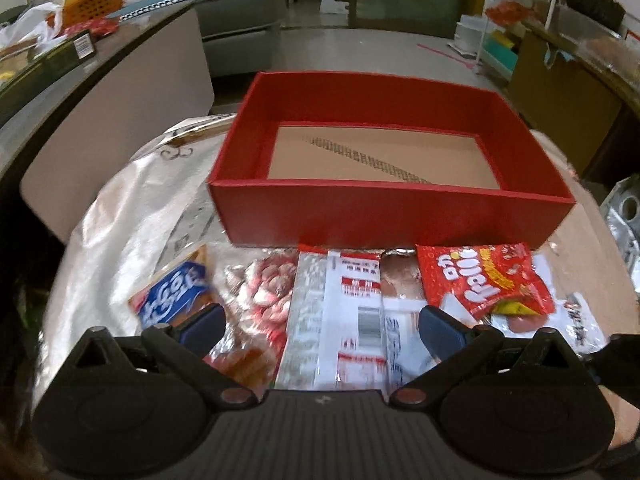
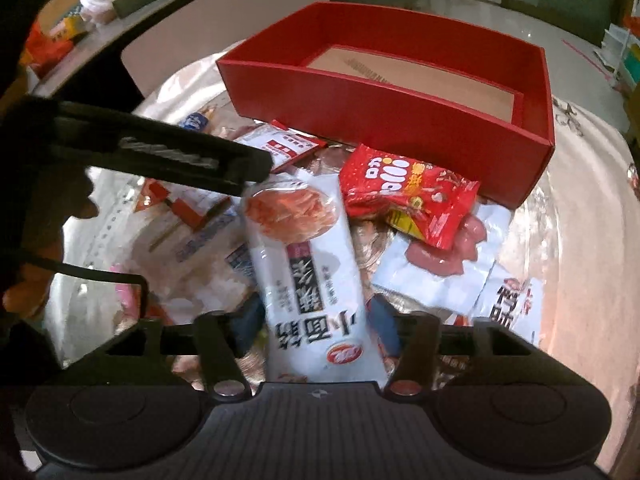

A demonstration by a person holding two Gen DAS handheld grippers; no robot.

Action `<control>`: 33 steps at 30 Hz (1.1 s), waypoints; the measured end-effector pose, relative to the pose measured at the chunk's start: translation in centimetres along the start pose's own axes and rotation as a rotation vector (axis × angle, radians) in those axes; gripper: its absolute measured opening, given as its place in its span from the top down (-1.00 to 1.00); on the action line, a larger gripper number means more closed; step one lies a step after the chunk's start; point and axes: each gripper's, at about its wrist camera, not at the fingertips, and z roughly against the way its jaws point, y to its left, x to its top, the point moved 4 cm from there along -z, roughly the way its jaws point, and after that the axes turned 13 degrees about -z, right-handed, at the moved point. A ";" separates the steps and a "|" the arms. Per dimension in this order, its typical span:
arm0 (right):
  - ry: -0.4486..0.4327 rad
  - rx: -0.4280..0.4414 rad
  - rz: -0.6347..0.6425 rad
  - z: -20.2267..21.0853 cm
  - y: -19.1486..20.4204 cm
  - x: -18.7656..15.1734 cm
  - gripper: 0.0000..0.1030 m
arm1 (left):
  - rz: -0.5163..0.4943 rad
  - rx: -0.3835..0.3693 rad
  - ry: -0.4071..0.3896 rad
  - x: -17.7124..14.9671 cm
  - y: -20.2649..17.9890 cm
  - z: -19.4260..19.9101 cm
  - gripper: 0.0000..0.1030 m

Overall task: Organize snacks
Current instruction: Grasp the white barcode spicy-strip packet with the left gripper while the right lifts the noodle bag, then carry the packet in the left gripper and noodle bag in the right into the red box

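Note:
An empty red box (image 1: 384, 216) with a brown floor stands at the far side of a round table; it also shows in the right wrist view (image 2: 400, 120). Snack packets lie in a heap before it. My left gripper (image 1: 320, 330) is open, low over a silver-and-white packet (image 1: 336, 312), with a blue packet (image 1: 176, 296) to its left and a red gummy bag (image 1: 480, 280) to its right. My right gripper (image 2: 316, 322) is shut on a white round-cracker packet (image 2: 304, 264). The red gummy bag (image 2: 408, 192) lies just beyond it.
A shiny cloth (image 1: 120, 220) covers the table. The left gripper's body (image 2: 160, 152) crosses the right wrist view at left. A pink-sausage packet (image 2: 444, 264) lies right of the cracker packet. A cluttered counter (image 1: 60, 52) curves at far left; shelves (image 1: 560, 40) at right.

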 end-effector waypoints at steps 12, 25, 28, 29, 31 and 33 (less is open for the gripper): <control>0.001 0.027 -0.027 -1.5 -0.7 0.6 -0.15 | 0.013 0.016 0.053 -0.3 0.7 -2.3 -0.86; -0.020 0.077 -0.111 1.6 -1.2 -0.1 -0.05 | 0.035 -0.064 0.052 -3.0 0.9 2.3 0.03; -0.053 0.087 -0.122 3.2 -1.4 -0.4 -0.05 | 0.043 -0.069 0.039 -4.0 1.3 3.2 0.06; -0.061 0.086 -0.127 3.5 -1.5 -0.5 -0.05 | 0.054 -0.068 0.039 -4.3 1.4 3.6 0.06; -0.066 0.090 -0.134 3.8 -1.7 -0.5 -0.05 | 0.056 -0.056 0.037 -4.6 1.4 4.2 0.08; -0.075 0.089 -0.135 4.1 -1.7 -0.4 -0.04 | 0.060 -0.040 0.034 -4.7 1.6 4.7 0.09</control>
